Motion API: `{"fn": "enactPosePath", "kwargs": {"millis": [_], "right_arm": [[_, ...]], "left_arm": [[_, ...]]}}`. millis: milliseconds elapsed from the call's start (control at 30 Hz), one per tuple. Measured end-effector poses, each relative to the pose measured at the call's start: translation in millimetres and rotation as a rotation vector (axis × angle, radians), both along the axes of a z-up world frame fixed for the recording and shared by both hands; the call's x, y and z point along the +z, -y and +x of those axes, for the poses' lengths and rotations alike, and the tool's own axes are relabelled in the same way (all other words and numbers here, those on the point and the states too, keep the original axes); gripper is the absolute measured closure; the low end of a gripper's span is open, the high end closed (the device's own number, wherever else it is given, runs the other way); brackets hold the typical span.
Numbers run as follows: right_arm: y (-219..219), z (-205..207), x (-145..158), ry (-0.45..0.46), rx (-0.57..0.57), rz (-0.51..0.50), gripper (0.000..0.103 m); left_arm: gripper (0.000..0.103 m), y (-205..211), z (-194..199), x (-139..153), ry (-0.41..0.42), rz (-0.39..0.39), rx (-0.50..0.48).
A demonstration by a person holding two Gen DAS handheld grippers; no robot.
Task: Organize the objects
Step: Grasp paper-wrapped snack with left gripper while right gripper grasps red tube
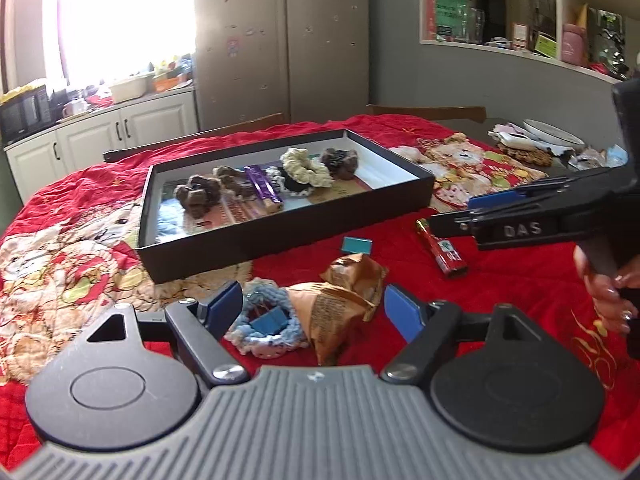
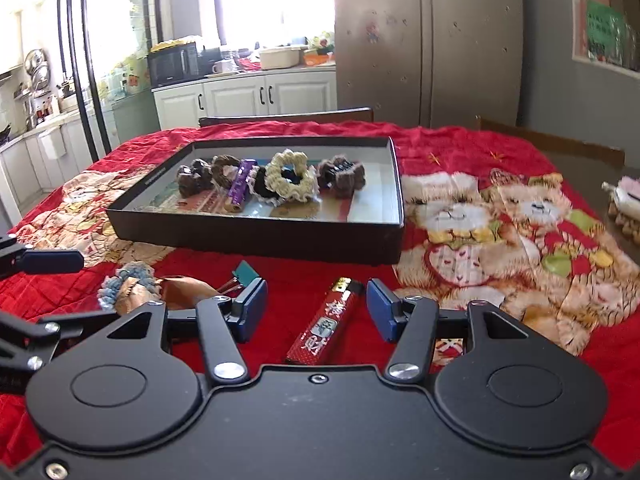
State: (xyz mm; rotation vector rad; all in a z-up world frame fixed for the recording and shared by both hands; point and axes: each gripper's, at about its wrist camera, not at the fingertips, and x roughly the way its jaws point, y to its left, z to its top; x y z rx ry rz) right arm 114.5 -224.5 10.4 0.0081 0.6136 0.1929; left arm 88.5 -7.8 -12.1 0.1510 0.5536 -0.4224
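A shallow black tray (image 1: 280, 232) sits on a table covered with a red quilt (image 1: 500, 292) printed with teddy bears. Inside the tray lie two brown scrunchies (image 2: 196, 178) at the left end, a purple wrapped bar (image 2: 240, 184), a cream frilled scrunchie (image 2: 290, 178) over a black one, and another dark brown scrunchie (image 2: 342, 178) toward the right.

Loose on the quilt in front of the tray: a pale blue crocheted scrunchie (image 1: 264, 322) with a blue binder clip (image 1: 266, 324) lying in its ring, a crumpled brown paper wrapper (image 1: 344, 296) touching it, a teal binder clip (image 1: 356, 246) just beyond, and a red stick-shaped packet (image 2: 326, 322) with white characters and a gold end.

The left gripper (image 1: 312, 308) hangs low over the quilt with its blue-padded fingers wide apart, the blue scrunchie and wrapper lying between and ahead of them, untouched. The right gripper (image 2: 316, 308) has its fingers apart too, set either side of the red packet without pressing on it. A hand (image 1: 608, 288) grips the right tool's handle
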Motion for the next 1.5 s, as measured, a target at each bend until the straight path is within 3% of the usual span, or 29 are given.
{"fn": "enactPosePath", "kwargs": {"millis": [333,1000,1133,1267,1500], "right_arm": [[-4.4,17.1,-30.6,-0.051,-0.036,-0.030,0.049],[-2.2,28.9,-38.3,-0.049,-0.071,-0.047,0.051],[-2.6,29.0,-38.9,-0.050,-0.067,-0.048,0.054],[-3.6,29.9,-39.9,-0.049,-0.057,-0.051,0.060],[-5.6,27.9,-40.0,-0.045,-0.033,-0.059,0.074]], "left_arm": [[0.019,6.1,11.4,-20.2,-0.039,0.006,-0.007],[0.034,9.4,21.6,-29.9,-0.075,-0.022,-0.014],[0.039,10.0,22.8,-30.7,-0.079,-0.026,-0.008],[0.052,8.8,24.2,-31.3,-0.085,-0.031,0.001],[0.056,7.6,24.9,-31.4,-0.087,-0.034,0.006]]}}
